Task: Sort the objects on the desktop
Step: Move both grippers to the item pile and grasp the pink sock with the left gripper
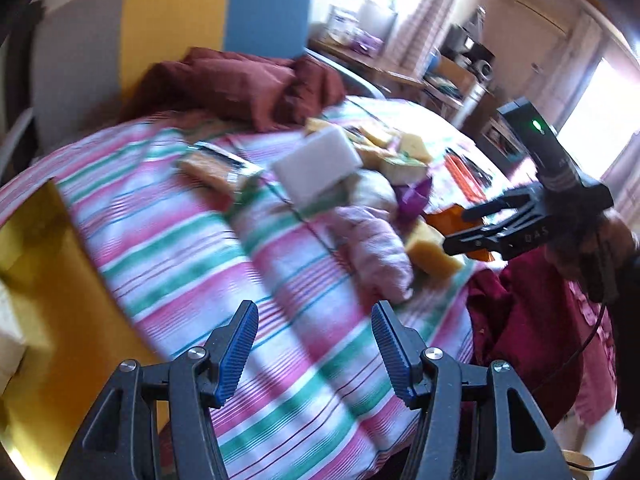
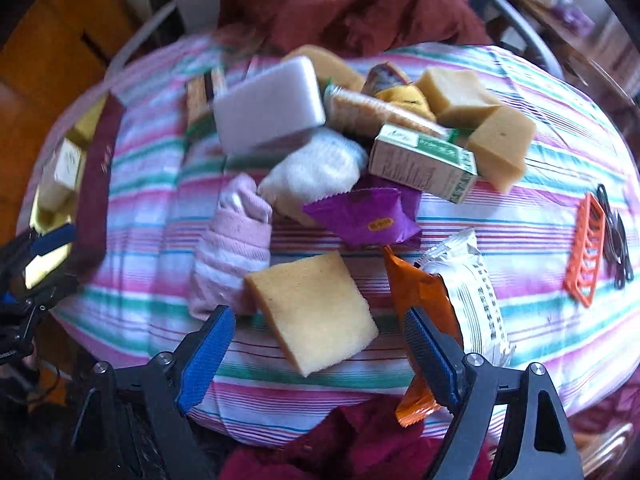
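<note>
Orange wrapper (image 2: 420, 304) crowds the yellow sponge (image 2: 316, 312) beside pink cloth (image 2: 232, 248).

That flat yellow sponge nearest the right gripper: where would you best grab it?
Across its two long edges, from above. The yellow sponge lies flat on the striped cloth, clear on top, and the open right gripper already straddles it, pointing down.

Lying on the striped cloth (image 2: 540, 208): four yellow sponges (image 2: 316, 312), one white sponge (image 2: 268, 108), two rolled socks (image 2: 232, 248). Also sitting there: one green carton (image 2: 424, 164), one purple packet (image 2: 360, 216), one orange clip (image 2: 586, 252).
</note>
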The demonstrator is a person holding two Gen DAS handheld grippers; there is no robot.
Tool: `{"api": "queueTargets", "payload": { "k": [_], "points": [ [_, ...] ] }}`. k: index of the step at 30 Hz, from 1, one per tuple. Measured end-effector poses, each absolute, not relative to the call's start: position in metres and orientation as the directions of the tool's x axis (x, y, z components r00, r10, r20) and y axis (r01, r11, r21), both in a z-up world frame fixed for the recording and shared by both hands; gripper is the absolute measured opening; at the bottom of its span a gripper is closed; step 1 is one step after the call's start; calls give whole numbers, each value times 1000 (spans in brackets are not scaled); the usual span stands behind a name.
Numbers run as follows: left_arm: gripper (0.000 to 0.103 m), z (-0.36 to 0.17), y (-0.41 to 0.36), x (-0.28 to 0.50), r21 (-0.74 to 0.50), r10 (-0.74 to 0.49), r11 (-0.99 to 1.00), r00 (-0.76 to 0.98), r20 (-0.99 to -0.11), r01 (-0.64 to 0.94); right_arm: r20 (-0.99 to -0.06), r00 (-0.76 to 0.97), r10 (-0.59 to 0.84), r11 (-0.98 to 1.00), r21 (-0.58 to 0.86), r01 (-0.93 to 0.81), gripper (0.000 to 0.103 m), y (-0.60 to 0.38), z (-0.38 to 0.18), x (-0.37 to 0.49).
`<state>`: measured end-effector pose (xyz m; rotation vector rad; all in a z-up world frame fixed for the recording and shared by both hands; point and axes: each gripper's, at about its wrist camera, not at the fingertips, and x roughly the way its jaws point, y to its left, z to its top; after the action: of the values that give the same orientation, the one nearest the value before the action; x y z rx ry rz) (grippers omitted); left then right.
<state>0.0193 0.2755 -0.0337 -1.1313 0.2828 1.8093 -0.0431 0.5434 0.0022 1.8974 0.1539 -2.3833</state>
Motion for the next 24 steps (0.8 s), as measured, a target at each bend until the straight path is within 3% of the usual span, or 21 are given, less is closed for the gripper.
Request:
{"api": "queueTargets", "payload": {
  "k": [12, 15, 16, 17, 24],
  "points": [
    [60, -62, 329, 26, -394, 618, -407, 68, -783, -824, -994, -99, 39, -959, -65, 274, 87, 536, -27, -62],
    [60, -68, 334, 19, -456, 632, -414, 112, -767, -787, -995, -80, 52, -948, -74, 309, 73, 533, -36, -59],
    [60, -70, 336, 17, -481, 639, -415, 129, -759, -772, -996, -72, 55, -946, -75, 315, 60, 532, -37, -58],
    [60, -71, 338, 15, -493, 641, -416, 138, -755, -764, -996, -74, 57, -942, -78, 325, 55, 532, -37, -56],
    [60, -84, 358, 9, -508, 620, -446, 155, -769, -737, -991, -95, 93, -915, -122, 385, 54, 523, -34, -44]
  ]
}}
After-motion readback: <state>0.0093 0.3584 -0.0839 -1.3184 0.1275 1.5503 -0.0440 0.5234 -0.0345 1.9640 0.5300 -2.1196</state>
